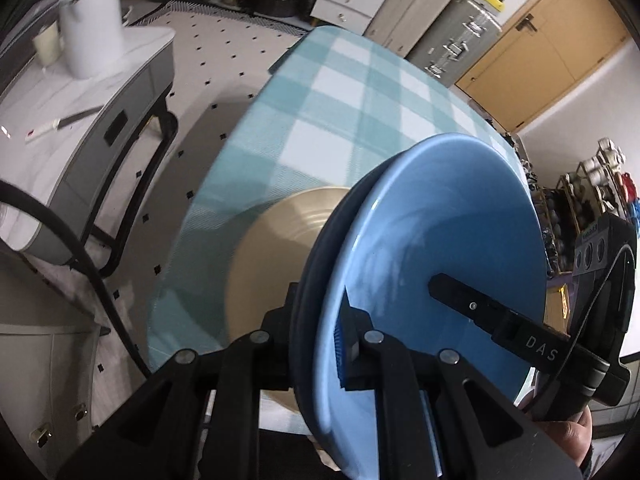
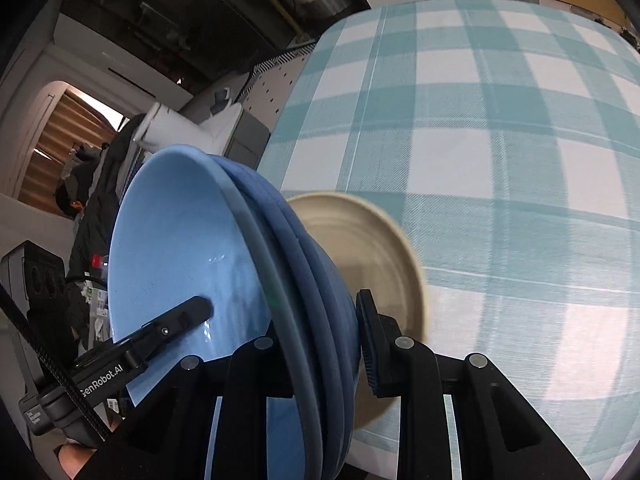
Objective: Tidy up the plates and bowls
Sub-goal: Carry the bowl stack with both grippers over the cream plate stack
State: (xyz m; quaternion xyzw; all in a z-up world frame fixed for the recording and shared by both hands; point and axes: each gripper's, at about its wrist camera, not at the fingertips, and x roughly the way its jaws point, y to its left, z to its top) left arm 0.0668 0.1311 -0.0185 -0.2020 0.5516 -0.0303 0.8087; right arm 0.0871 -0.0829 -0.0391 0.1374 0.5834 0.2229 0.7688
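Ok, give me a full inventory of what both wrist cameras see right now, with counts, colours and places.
blue plates: a stack, at least two or three by the rims, light and darker blue, held up on edge above the table by both grippers
beige plate: one, lying on the tablecloth behind the stack
tablecloth: one, teal and white check, covering the table
kettle: one, white, on the side counter at left
cup: one, cream, beside the kettle
knife: one, white handle, on the counter
cases: two, beige and grey, on the floor past the table
left gripper: black, shut on the stack's rim
right gripper: black, shut on the opposite rim
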